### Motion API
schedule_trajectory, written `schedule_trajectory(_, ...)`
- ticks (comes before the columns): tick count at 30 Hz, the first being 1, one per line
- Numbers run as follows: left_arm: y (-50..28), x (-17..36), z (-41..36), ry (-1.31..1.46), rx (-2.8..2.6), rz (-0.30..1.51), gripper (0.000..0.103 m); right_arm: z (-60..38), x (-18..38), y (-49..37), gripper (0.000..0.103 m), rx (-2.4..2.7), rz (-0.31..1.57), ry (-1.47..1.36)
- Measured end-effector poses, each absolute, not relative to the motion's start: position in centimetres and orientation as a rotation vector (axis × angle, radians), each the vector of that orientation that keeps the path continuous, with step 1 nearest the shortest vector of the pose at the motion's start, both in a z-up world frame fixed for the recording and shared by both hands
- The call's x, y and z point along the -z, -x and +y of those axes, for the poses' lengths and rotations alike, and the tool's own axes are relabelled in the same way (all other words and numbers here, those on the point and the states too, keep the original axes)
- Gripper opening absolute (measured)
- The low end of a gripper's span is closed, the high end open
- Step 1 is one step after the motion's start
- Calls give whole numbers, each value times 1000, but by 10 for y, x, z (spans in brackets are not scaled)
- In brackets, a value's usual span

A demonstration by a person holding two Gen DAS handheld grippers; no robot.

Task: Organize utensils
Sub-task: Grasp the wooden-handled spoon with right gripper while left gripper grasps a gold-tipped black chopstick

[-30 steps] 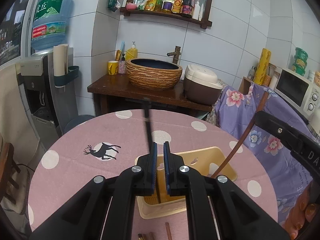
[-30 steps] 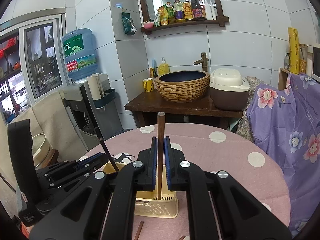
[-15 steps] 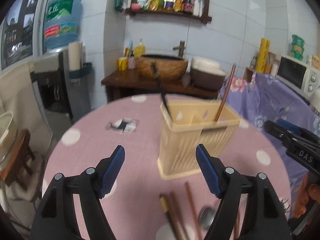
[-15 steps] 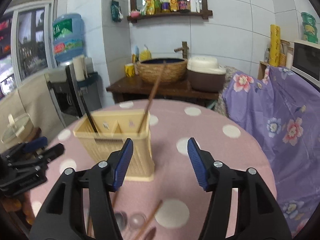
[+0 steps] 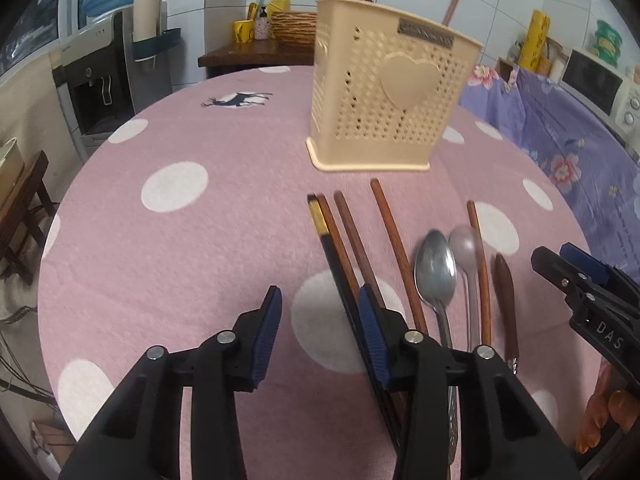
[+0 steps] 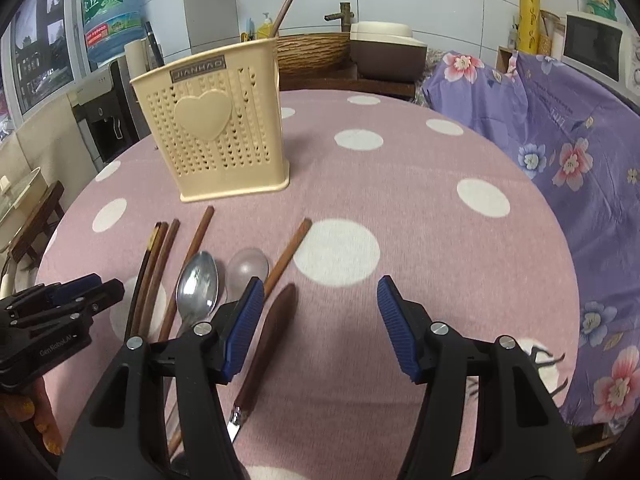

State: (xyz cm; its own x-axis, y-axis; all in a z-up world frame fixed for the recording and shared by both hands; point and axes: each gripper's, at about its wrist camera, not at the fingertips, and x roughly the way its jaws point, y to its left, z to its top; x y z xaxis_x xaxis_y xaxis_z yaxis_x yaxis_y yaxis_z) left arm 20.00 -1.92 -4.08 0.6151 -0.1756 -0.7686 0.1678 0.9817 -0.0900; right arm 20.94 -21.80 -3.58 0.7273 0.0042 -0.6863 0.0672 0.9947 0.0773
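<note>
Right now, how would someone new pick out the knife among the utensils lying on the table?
Start at the cream utensil holder on the pink dotted tablecloth, then drop to the row lying before it. The knife is the rightmost piece, the only one with a broad dark wooden handle ending in a metal blade.

White tiled walls [image 6: 440,8] rose behind a dark wooden washstand [image 6: 384,80] at upper centre; a water dispenser [image 5: 108,64] stood upper left.
</note>
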Motion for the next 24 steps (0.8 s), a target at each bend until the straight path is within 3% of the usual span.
schedule_trajectory(6, -194, 51, -24, 1, 189, 902, 37, -218, 44, -201, 66, 33, 760, -107)
schedule_trajectory(24, -193, 46, 6, 77, 145, 901, 36, -219, 54, -202, 66, 45, 811, -128)
